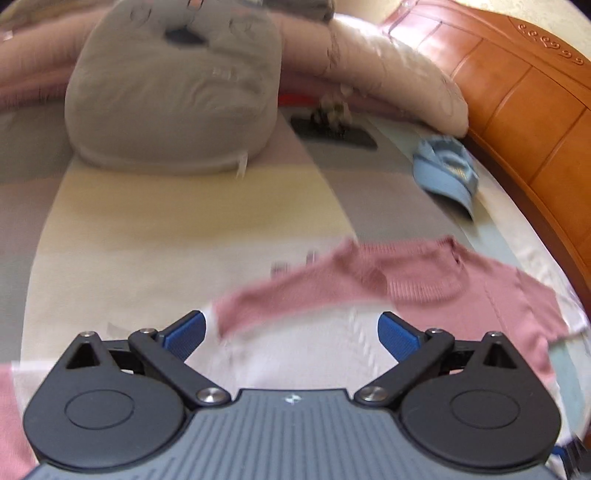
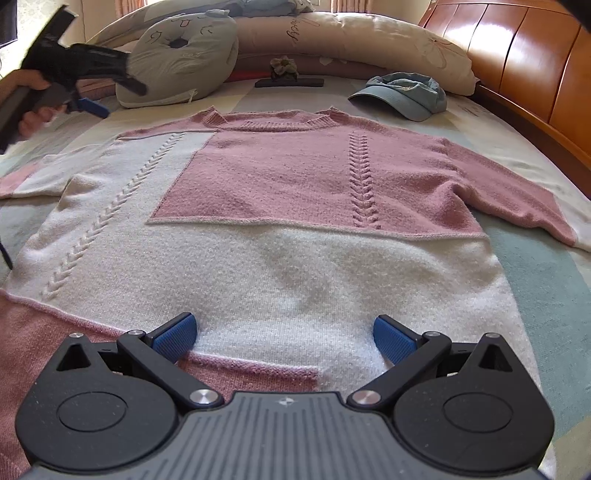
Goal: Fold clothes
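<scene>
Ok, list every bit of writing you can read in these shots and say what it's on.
None reads for certain.
Long pillow: cursive script, maybe "Lovely", too distorted.
Grey cushion: stitched marks, unreadable.
Cap: faint front marking, too small.
Right hand-held gripper: small logo, no text.

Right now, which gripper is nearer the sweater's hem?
Right. The right gripper hovers open just over the sweater at its hem; the left gripper, also open, is up by the far shoulder and sleeve.
</scene>
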Motion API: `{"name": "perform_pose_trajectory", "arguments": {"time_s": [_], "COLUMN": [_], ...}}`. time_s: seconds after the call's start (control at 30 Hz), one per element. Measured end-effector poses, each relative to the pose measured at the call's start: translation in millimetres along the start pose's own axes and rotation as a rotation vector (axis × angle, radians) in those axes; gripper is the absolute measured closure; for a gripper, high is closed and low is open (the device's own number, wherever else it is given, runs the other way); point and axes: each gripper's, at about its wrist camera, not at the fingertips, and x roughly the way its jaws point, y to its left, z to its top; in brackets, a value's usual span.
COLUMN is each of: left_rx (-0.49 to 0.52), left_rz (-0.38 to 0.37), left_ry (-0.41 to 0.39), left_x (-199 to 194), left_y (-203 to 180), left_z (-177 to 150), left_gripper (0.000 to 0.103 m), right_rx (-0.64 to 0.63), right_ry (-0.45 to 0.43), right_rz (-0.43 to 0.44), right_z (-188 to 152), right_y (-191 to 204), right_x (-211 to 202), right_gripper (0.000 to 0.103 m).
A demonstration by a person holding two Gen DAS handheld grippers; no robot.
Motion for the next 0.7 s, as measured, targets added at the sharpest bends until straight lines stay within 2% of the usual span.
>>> {"name": "perform_pose_trajectory", "arguments": {"time_s": [0.1,0.17,0.3,0.4,0.6,0.7], "left_rx": [-0.057,-0.095,-0.133,-0.142,-0.075,-0.055], "left_rz": [-0.018,0.000,0.039,0.075,0.073,0.092], "left_ry": [0.029,0.033,-0.071,-0.086,-0.113,-0.140], "left_x": [9,20,33,37,-4,-34], "left_y": [18,26,35,33,28,46], "left_z": [-15,-23,-23,-15,-21,-31], "left_gripper": [0.004,0.005,0.005,0.005,0.005,0.004], "right_rx": [0.003,0.004,0.004,0.006,0.009,0.009], "right_ry": [-0.002,0.002,0.005,0.008,0.006,0.007], "right_rz": [-0.006,-0.008,-0.009,-0.011,-0.016,-0.017], "right_z": [-1,0,0,1,0,1], "right_y": [1,1,1,2,3,3], "right_x": [0,0,0,0,0,0], "right_gripper": [0.000,0.000,0.000,0.000,0.000,0.000]}}
